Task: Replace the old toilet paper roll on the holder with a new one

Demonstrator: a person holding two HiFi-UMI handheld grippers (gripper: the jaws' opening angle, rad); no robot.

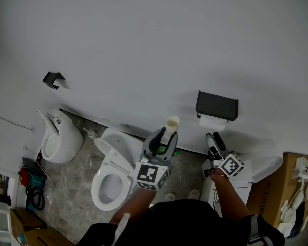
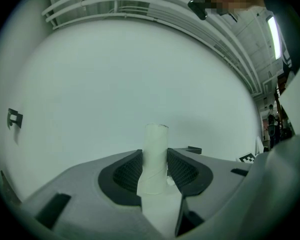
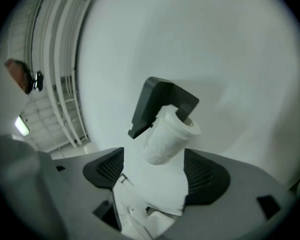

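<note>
My left gripper point(image 1: 164, 137) is shut on an empty cardboard tube point(image 1: 172, 123), which stands upright between its pads point(image 2: 182, 171) in front of the white wall. In the left gripper view the tube point(image 2: 155, 156) pokes up past the fingertips. To the right, a black holder point(image 1: 216, 105) is fixed to the wall with a white toilet paper roll point(image 1: 213, 122) on it. My right gripper point(image 1: 214, 137) sits just below and in front of that roll. In the right gripper view the roll point(image 3: 170, 136) hangs on the holder point(image 3: 152, 104) beyond the wide-open jaws, and loose white paper trails down between them.
A white toilet point(image 1: 110, 183) with its lid up stands below my left gripper, and a white urinal point(image 1: 59, 140) is further left. A small black hook point(image 1: 53, 79) is on the wall. A cardboard box point(image 1: 277, 188) and a white cistern top point(image 1: 264, 168) are at the right.
</note>
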